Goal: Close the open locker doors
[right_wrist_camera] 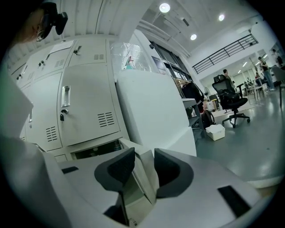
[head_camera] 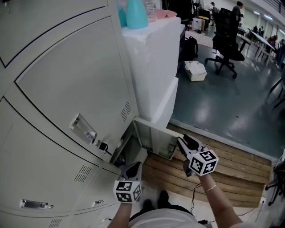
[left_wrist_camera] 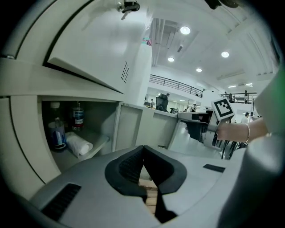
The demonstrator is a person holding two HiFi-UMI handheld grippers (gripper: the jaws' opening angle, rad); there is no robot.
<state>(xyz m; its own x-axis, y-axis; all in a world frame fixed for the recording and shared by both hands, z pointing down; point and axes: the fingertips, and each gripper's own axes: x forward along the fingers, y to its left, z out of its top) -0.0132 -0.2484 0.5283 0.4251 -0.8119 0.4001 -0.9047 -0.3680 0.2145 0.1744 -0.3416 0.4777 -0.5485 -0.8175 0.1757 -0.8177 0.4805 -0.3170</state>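
The bottom locker's grey door [head_camera: 156, 138] stands swung out from its open compartment [head_camera: 129, 151]. My right gripper [head_camera: 183, 143] is at the door's free edge. In the right gripper view the door's edge [right_wrist_camera: 141, 187] sits between the jaws of the right gripper [right_wrist_camera: 144, 162], close to both pads, and I see no firm press. My left gripper [head_camera: 133, 168] hangs low in front of the compartment with its jaws shut and empty. The left gripper [left_wrist_camera: 143, 151] looks at the door [left_wrist_camera: 147, 127], and at bottles [left_wrist_camera: 78, 116] and a rolled white cloth [left_wrist_camera: 80, 144] inside.
Stacked white foam blocks [head_camera: 153, 58] stand right of the lockers, with a teal bottle [head_camera: 136, 13] on top. Wooden slats [head_camera: 231, 169] lie underfoot. A key [head_camera: 103, 146] hangs in the locker above. An office chair [head_camera: 227, 40] and a white box [head_camera: 195, 70] sit further off.
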